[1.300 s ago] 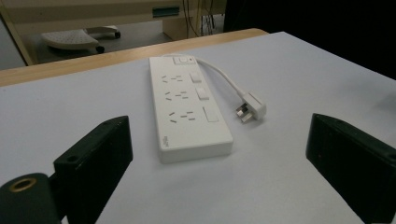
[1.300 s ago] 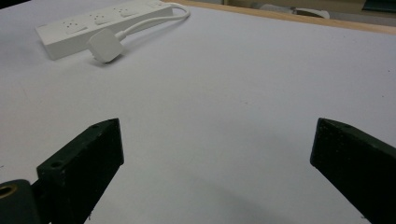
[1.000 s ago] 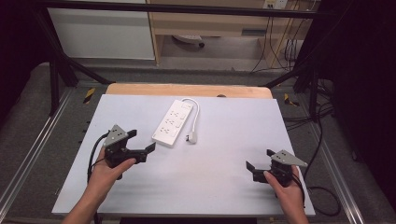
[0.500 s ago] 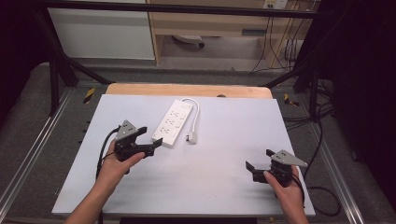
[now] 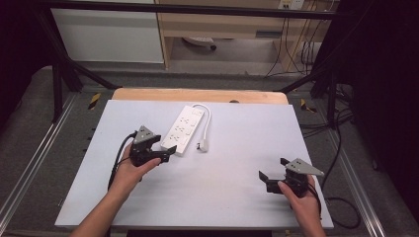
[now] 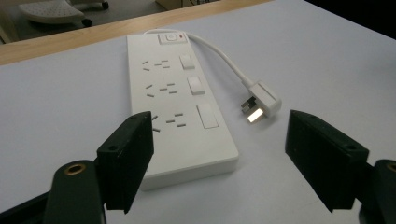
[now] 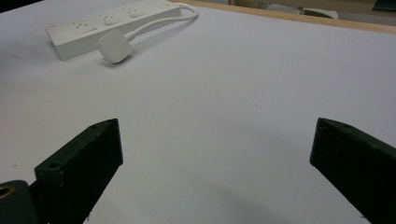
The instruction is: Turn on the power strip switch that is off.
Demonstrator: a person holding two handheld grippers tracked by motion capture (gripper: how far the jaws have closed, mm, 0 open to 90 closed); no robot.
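Left gripper view shows the left hand-held gripper [image 6: 217,163] with its two black jaws wide apart and nothing between them. Just in front of the jaws lies a white power strip [image 6: 180,112], flat on the desk [image 6: 327,56]; its near end is close to the left jaw, but I cannot tell if they touch. The strip has three rows of sockets, each with a switch beside it, and one more switch at the far end. Its white cable [image 6: 224,58] curves from the far end back to a white plug [image 6: 261,100], which rests on the desk beside the strip.

From the high view, the left hand-held gripper [image 5: 165,150] is held by a hand at the near end of the power strip [image 5: 184,129]. The right hand-held gripper [image 5: 272,169] is well apart from it, near the right front corner of the desk [image 5: 247,123]. Its jaws are also wide apart and empty, low over bare desk surface.
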